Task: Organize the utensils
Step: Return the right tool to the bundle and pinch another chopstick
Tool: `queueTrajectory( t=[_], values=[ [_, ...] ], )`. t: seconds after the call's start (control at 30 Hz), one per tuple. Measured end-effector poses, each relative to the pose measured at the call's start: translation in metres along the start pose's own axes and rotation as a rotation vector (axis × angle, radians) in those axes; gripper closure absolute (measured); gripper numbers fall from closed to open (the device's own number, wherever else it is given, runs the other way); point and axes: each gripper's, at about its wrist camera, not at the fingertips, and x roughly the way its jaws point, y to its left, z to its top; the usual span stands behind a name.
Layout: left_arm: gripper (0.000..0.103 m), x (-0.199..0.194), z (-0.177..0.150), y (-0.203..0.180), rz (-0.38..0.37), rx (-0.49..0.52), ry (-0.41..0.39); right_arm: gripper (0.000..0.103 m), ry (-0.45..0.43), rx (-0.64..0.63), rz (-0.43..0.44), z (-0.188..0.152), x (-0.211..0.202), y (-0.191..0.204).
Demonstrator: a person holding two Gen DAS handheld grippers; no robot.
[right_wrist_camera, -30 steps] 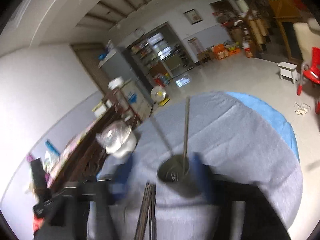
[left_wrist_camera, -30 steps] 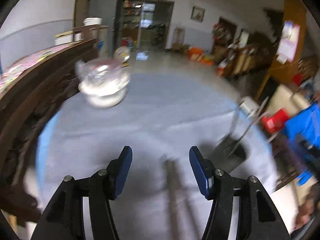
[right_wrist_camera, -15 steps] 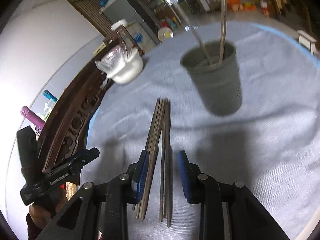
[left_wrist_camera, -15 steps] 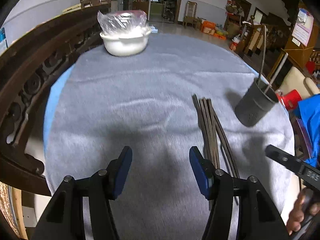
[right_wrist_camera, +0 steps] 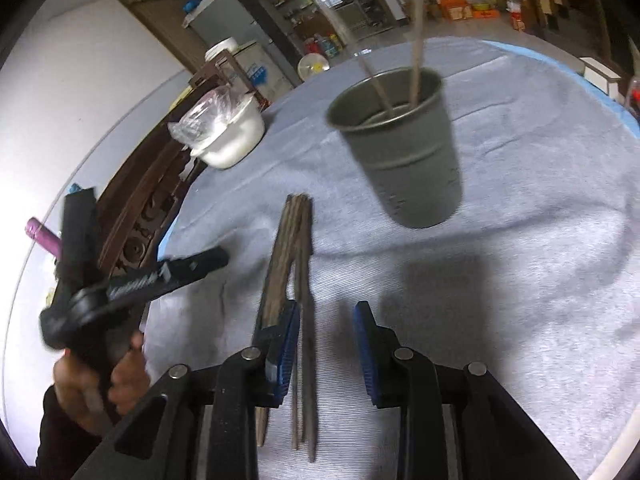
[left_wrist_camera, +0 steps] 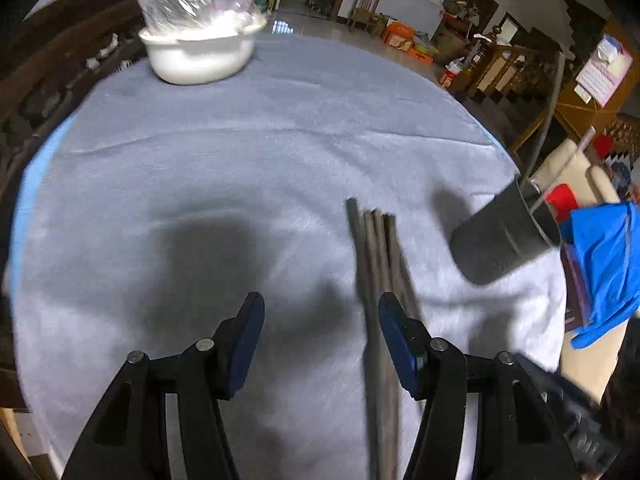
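Right gripper [right_wrist_camera: 326, 330] fingers apart, closing over the bundle of dark wooden chopsticks [right_wrist_camera: 294, 248] on the grey-clothed desk [right_wrist_camera: 500, 280]; not yet clamped. Left gripper [left_wrist_camera: 320, 330] fingers apart, empty. Grey metal cup [right_wrist_camera: 404, 160] beyond.

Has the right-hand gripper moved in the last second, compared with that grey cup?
Yes. The right gripper has dropped toward the table: the grey cup, earlier low between its fingers, now sits higher, and the chopsticks run between its fingers.

Both claws have dropped toward the chopsticks [right_wrist_camera: 298, 264]; the right claw [right_wrist_camera: 326, 344] has narrowed slightly.
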Motion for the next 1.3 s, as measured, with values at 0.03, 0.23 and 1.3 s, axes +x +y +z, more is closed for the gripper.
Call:
queueTrajectory(
  t=[0.03, 0.23, 1.3],
  values=[
    [0.043, 0.006, 0.004, -0.003, 0.001, -0.003, 0.010, 0.072, -0.001, 0.003, -0.003, 0.001, -0.001, -0.001],
    [0.043, 0.032, 0.019, -0.023, 0.069, 0.037, 0.030, 0.072, -0.010, 0.030, 0.004, 0.007, -0.005, -0.013],
    [0.090, 0.054, 0.047, 0.025, -0.009, -0.028, 0.142, 0.093, 0.160, 0.004, -0.112, 0.042, 0.103, 0.036]
  ],
)
